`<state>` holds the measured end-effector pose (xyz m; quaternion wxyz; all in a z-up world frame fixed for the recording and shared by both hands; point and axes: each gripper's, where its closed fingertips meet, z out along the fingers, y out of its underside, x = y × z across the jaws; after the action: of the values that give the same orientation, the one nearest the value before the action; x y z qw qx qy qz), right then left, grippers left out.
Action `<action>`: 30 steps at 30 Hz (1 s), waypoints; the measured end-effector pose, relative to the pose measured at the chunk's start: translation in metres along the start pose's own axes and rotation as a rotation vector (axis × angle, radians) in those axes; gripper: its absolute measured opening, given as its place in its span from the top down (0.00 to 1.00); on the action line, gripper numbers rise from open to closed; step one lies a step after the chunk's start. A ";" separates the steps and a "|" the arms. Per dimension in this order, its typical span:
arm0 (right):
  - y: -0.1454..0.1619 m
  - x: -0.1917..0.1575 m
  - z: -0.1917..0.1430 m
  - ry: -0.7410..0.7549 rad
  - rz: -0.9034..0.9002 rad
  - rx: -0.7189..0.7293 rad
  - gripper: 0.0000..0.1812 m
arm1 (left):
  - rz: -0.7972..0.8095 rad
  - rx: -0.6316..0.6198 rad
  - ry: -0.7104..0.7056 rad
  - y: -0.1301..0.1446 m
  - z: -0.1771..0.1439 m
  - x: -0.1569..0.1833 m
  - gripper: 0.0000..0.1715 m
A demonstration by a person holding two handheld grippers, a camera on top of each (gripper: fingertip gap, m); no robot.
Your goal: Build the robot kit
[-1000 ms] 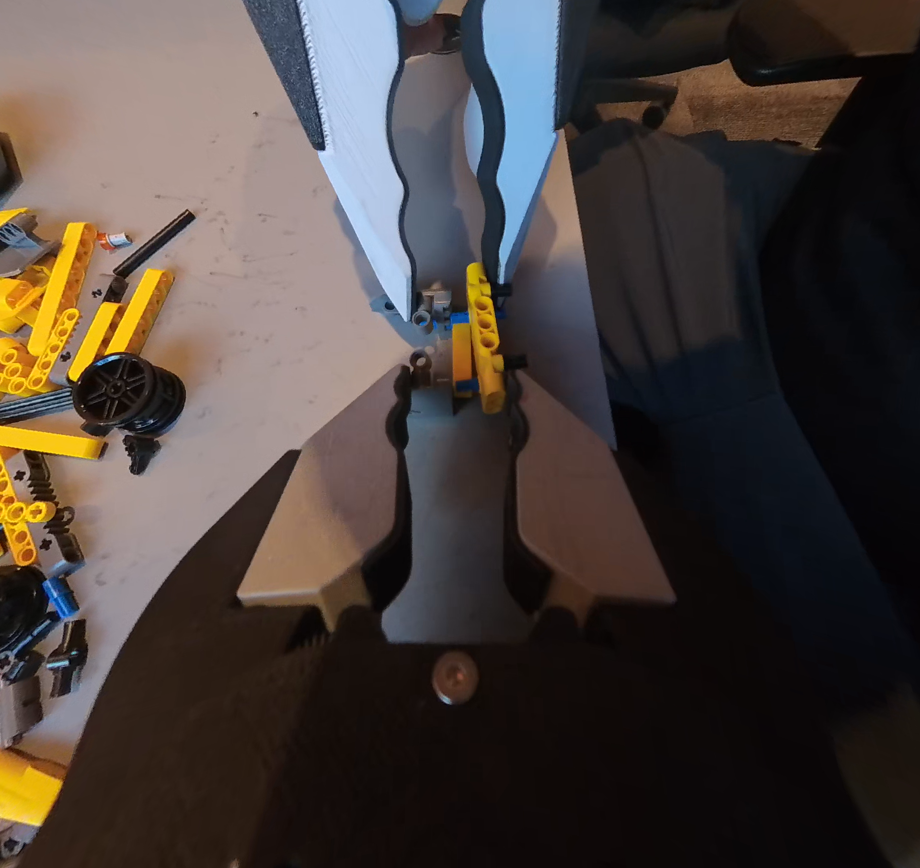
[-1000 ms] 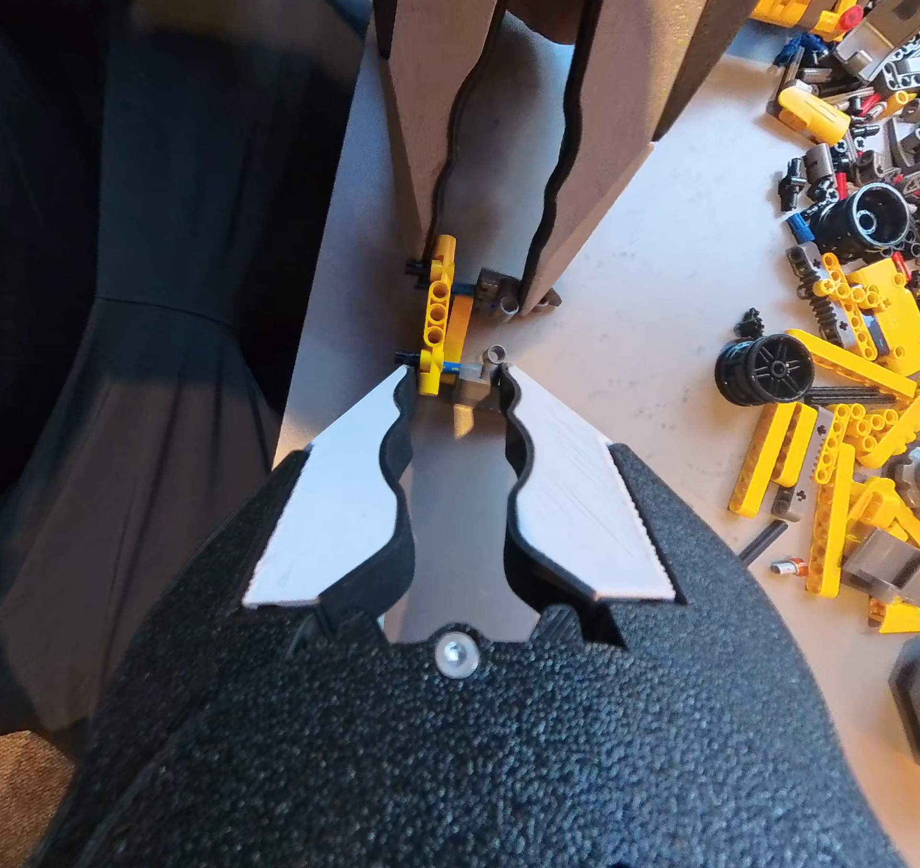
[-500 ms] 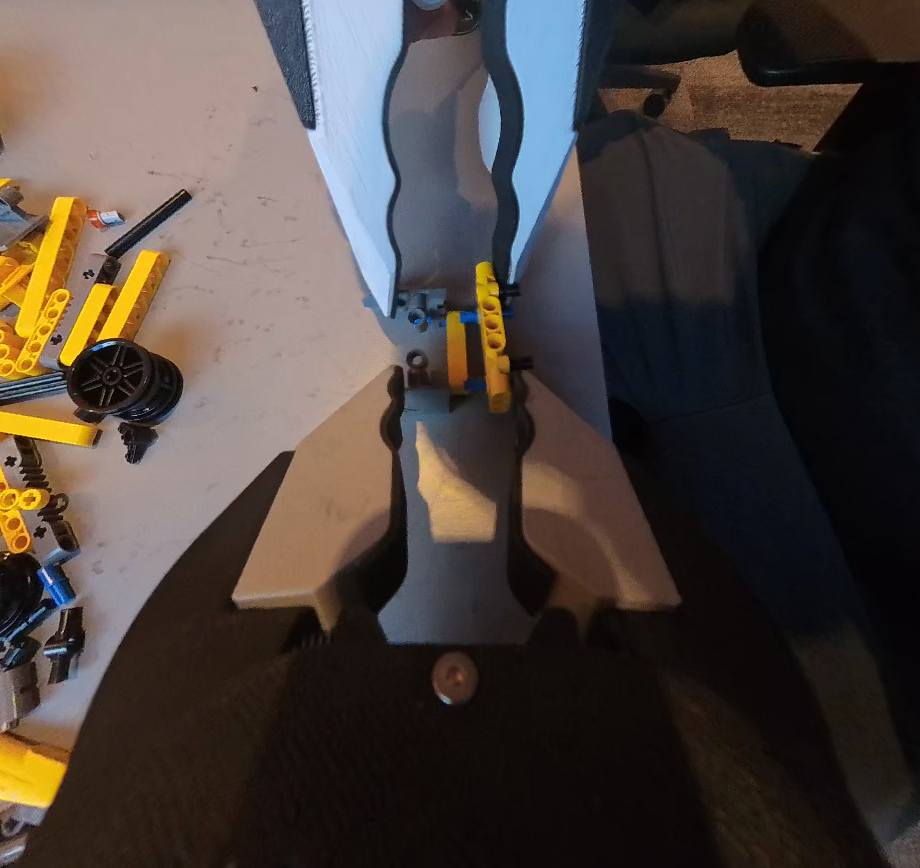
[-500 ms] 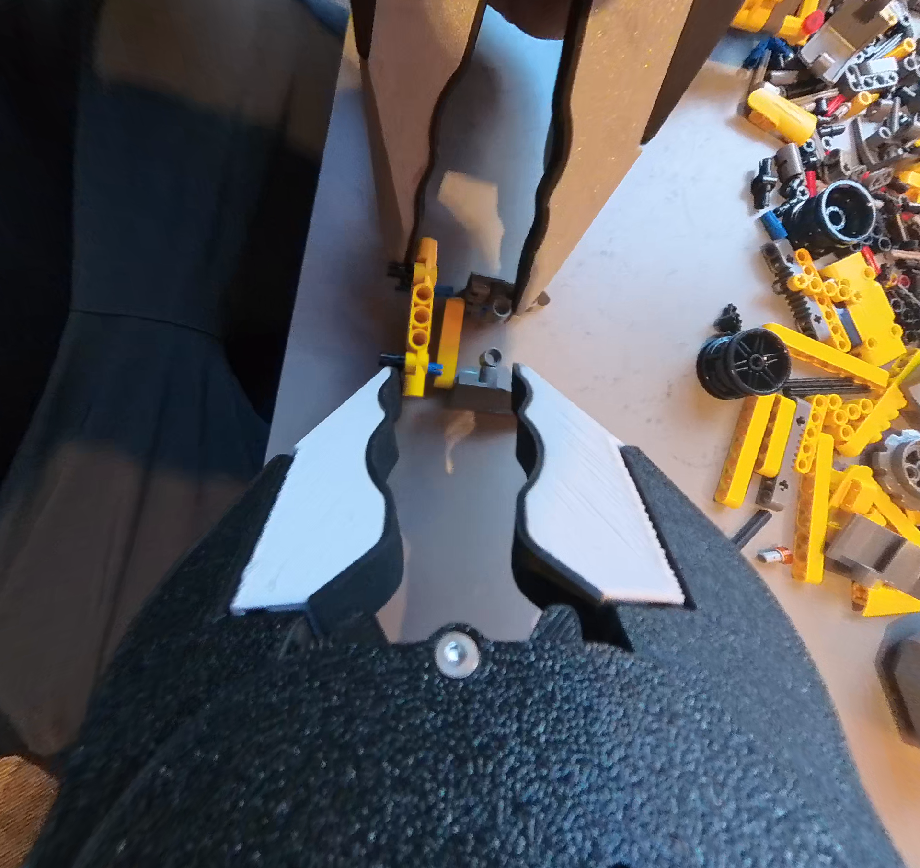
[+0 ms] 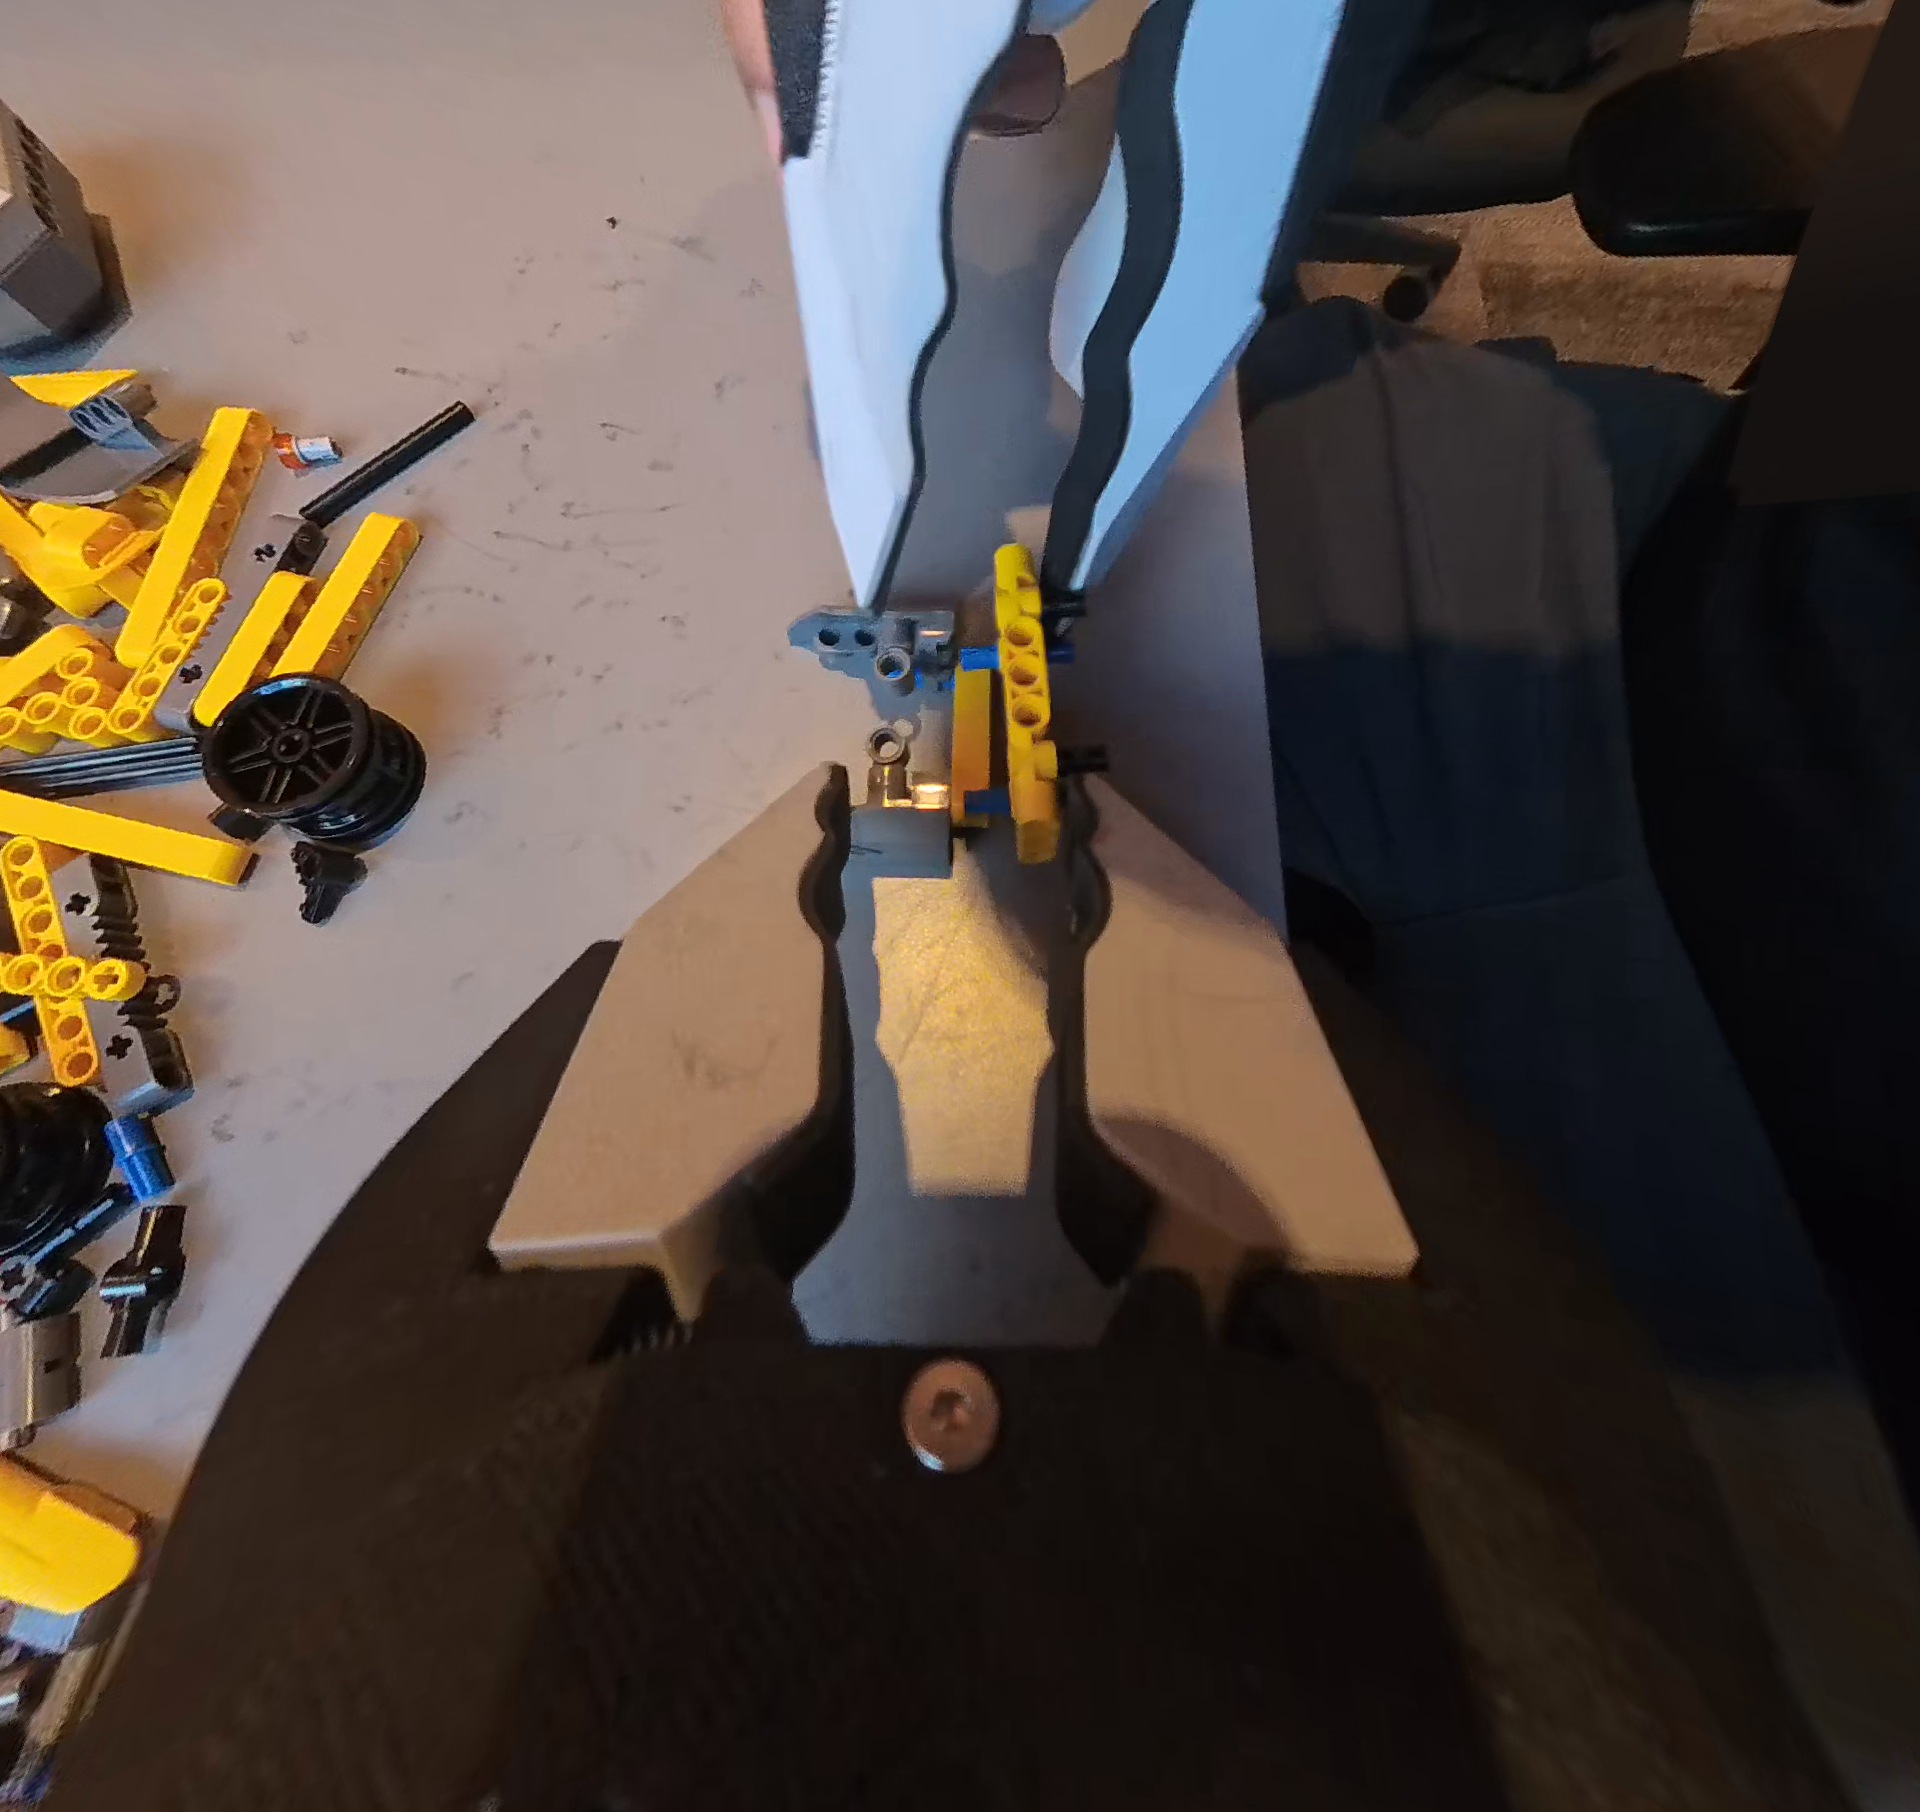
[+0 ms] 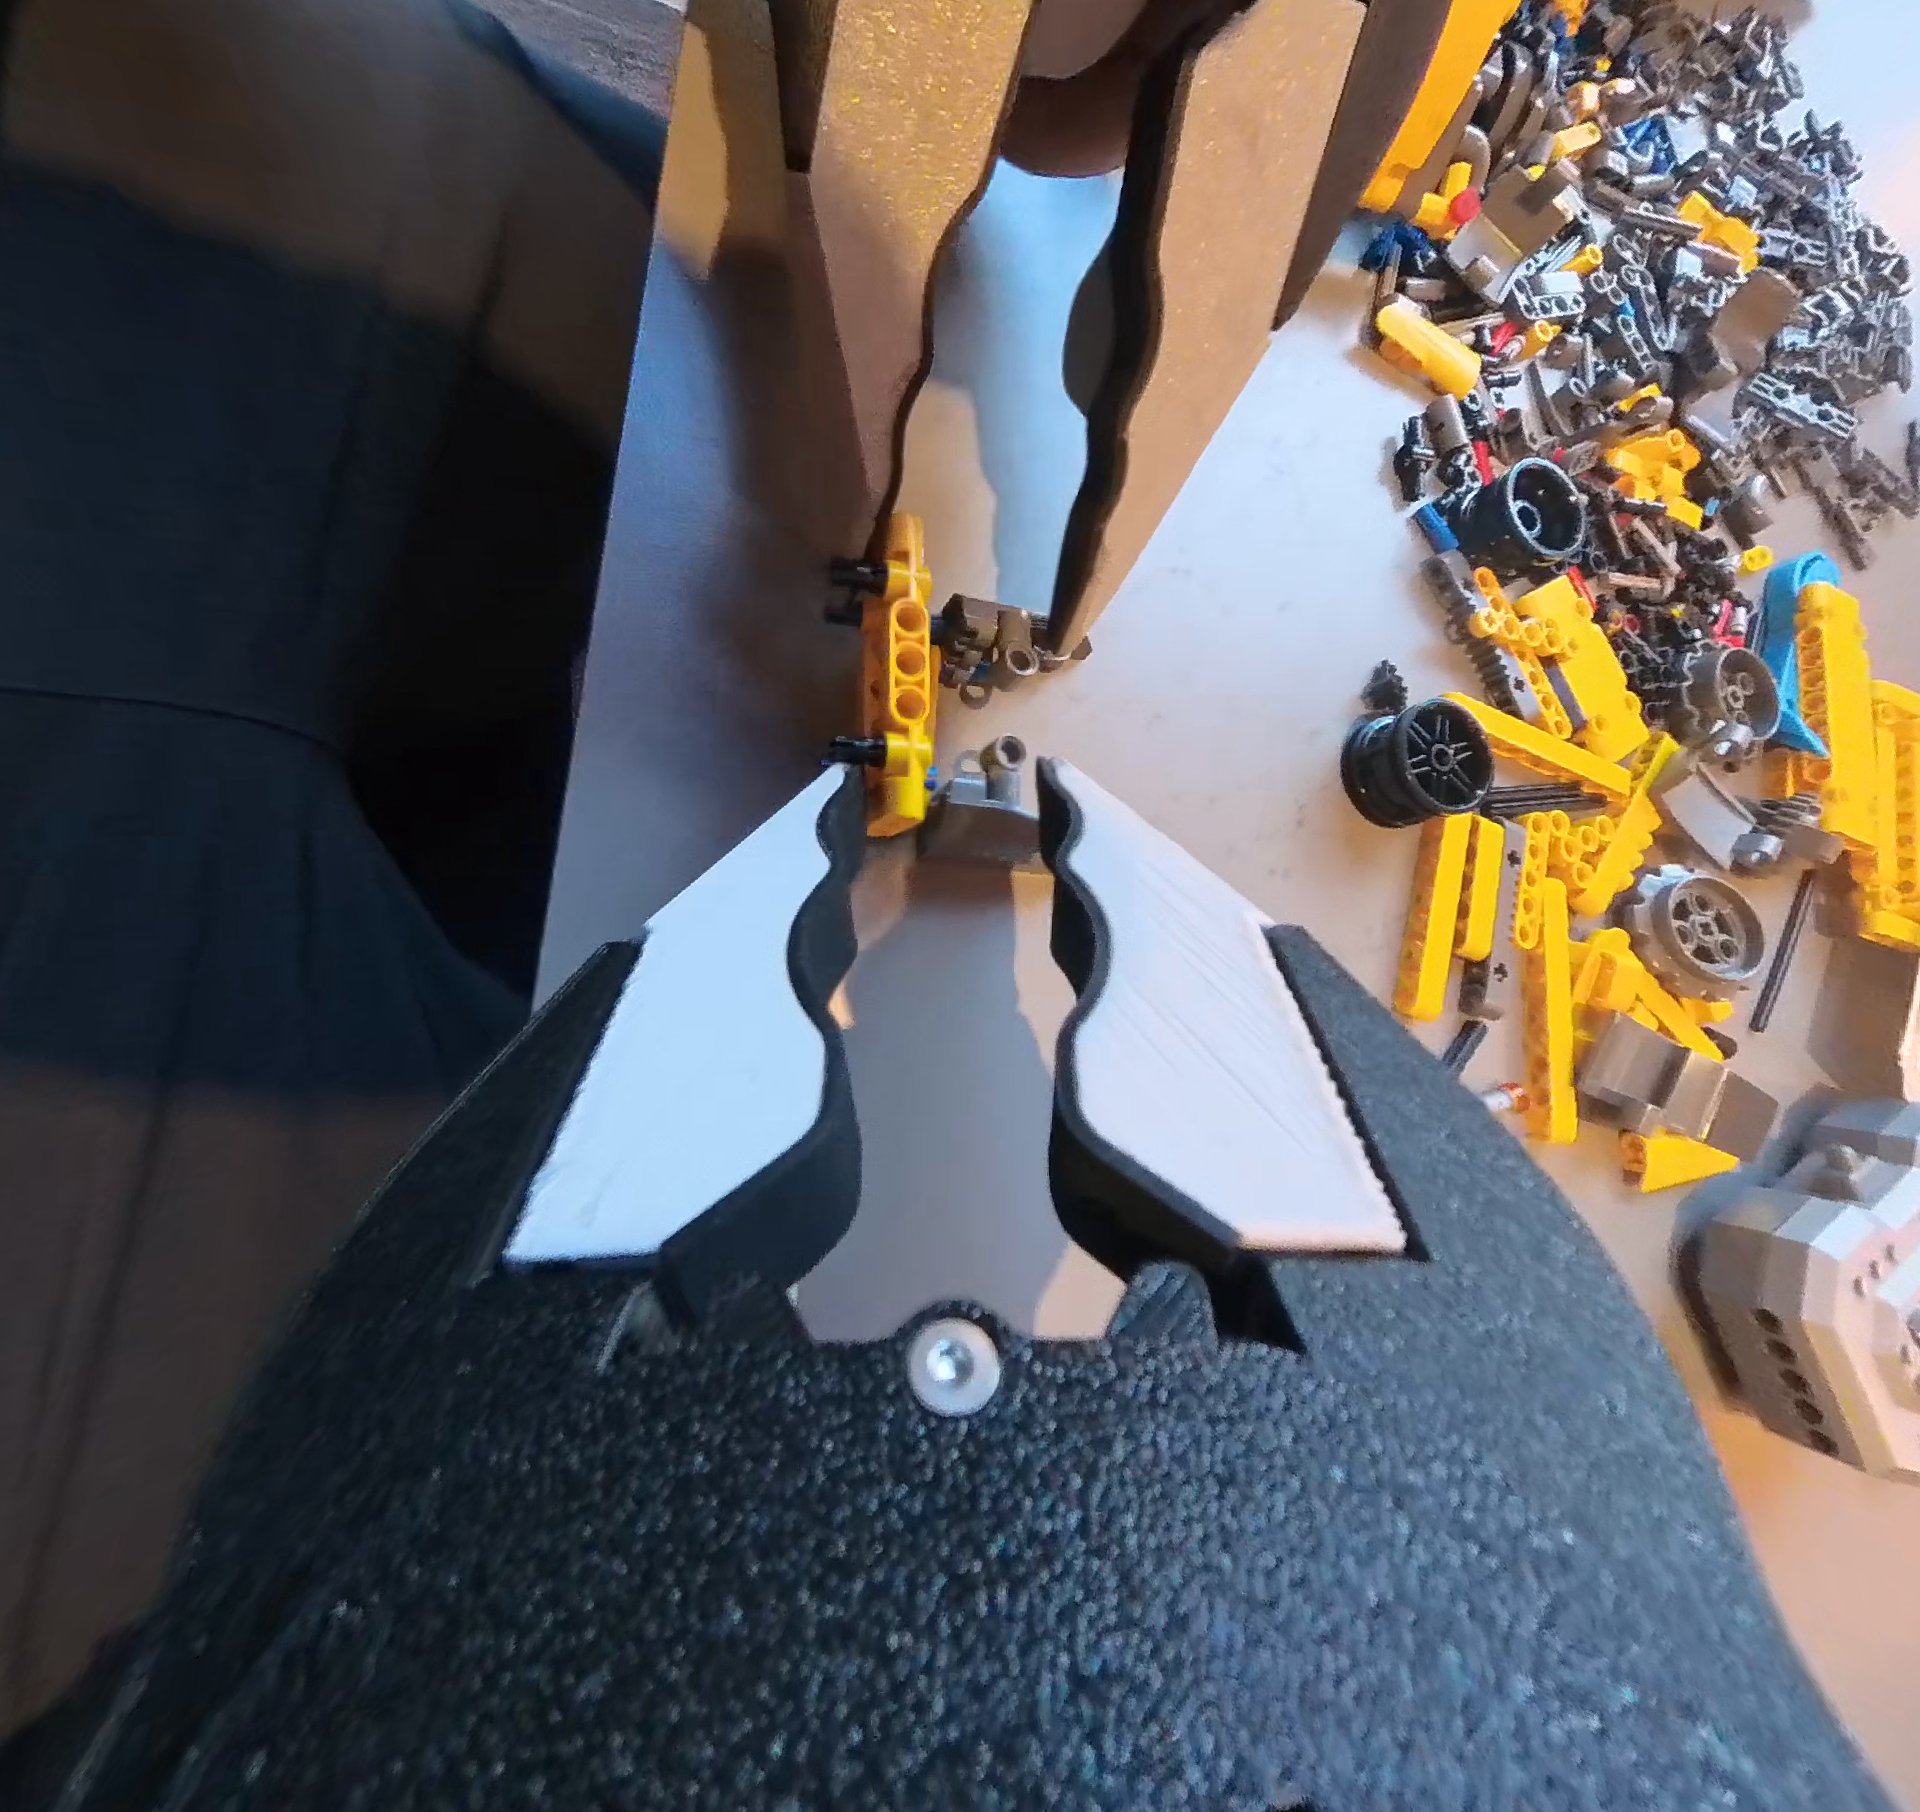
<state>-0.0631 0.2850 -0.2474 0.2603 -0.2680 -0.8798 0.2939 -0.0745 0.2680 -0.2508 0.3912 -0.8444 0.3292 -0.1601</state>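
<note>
1. Left gripper (image 5: 951, 806), jaws clamped on near end of small yellow-and-grey brick assembly (image 5: 1013, 713) at table (image 5: 468, 204) edge.
2. Right gripper (image 6: 945, 786) grips opposite end, seemingly by grey connector.
3. Loose brick pile (image 6: 1621, 723) lies well apart.

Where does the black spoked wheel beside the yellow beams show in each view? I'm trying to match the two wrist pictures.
Left wrist view: black spoked wheel lies left of centre, beside the yellow beams.
Right wrist view: black spoked wheel lies right of centre, at the pile's near edge.
Shared landmark: the small yellow-and-grey assembly between both grippers' fingertips.
</note>
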 end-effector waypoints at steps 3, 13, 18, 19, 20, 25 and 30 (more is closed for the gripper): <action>0.003 -0.005 0.001 0.011 0.003 -0.008 0.82 | -0.011 0.008 -0.006 0.002 0.003 -0.001 0.77; 0.003 -0.008 0.001 0.054 -0.007 0.007 0.94 | 0.008 0.006 -0.038 0.003 0.003 0.000 0.78; 0.004 -0.007 0.002 0.076 -0.017 -0.003 0.94 | 0.023 0.008 -0.065 0.004 0.003 -0.003 0.79; 0.003 -0.007 0.001 0.084 -0.021 -0.001 0.94 | 0.025 0.008 -0.067 0.004 0.003 -0.003 0.79; 0.003 -0.008 0.001 0.094 -0.026 0.002 0.94 | 0.024 0.010 -0.065 0.004 0.003 -0.002 0.78; 0.004 -0.009 0.002 0.127 -0.015 0.011 0.94 | 0.005 0.028 -0.039 0.004 0.002 -0.001 0.77; 0.004 -0.008 0.001 0.131 -0.002 0.024 0.94 | 0.007 0.030 -0.045 0.004 0.003 -0.001 0.75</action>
<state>-0.0565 0.2824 -0.2534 0.3208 -0.2823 -0.8576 0.2862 -0.0756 0.2684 -0.2553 0.4115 -0.8407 0.3209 -0.1447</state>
